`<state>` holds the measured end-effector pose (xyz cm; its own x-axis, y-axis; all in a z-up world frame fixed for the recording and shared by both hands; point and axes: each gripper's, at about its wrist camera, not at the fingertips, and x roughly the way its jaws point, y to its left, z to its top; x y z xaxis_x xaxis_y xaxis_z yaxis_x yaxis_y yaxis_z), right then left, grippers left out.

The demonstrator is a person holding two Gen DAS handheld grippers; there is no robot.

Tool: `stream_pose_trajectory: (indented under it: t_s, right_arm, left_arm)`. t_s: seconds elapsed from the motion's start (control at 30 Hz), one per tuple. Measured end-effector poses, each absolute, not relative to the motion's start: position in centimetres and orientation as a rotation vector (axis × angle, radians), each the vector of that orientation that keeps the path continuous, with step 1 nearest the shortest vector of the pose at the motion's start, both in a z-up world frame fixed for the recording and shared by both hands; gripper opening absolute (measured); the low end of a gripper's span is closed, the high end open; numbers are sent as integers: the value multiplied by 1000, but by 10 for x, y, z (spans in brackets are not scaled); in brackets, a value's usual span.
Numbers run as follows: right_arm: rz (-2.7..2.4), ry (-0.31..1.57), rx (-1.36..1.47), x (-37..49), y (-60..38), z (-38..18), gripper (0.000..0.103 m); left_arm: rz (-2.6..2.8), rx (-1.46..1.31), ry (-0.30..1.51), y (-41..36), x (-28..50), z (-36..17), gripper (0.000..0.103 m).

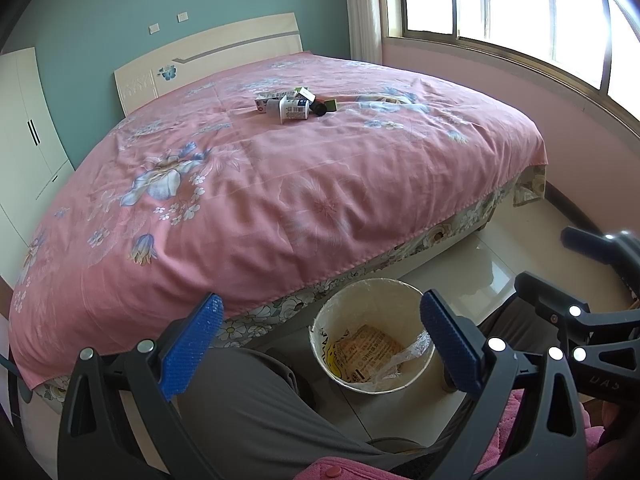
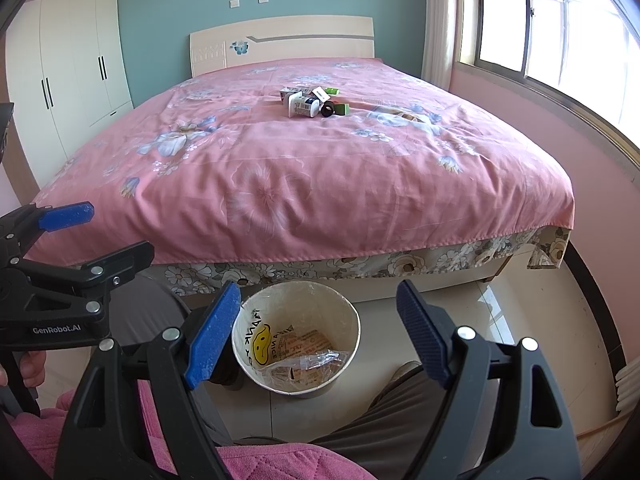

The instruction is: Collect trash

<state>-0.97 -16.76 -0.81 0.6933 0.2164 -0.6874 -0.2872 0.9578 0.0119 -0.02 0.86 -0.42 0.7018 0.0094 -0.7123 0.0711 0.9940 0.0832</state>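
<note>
Both grippers hang spread and empty over a lined bin at the foot of a bed, with the trash up on the bedspread.

From the left wrist, the left gripper point(image 1: 320, 340) has its blue pads wide apart with nothing between them, above the trash bin point(image 1: 320, 344) standing on the tiled floor just beside the bed point(image 1: 280, 184); wrappers and clear plastic lie in the bin's bottom, and the pile of trash point(image 1: 296, 103), small boxes and bottles touching one another, lies well apart on the pink floral cover toward the headboard. From the right wrist, the right gripper point(image 2: 318, 332) is likewise released and holds nothing, the bin point(image 2: 356, 320) sits between its fingers in view, the trash pile point(image 2: 312, 102) lies mid-bed, and the left gripper point(image 2: 108, 234) shows at the left edge, its jaws parted.
</note>
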Motion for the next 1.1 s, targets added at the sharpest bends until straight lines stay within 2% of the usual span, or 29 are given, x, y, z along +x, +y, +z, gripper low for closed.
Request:
stream_pose_trajectory:
  t_s: [1.1]
  right_arm:
    - [280, 781, -91, -6, -167, -12, 79]
  left_arm:
    - [-37, 113, 809, 8, 3, -6, 101]
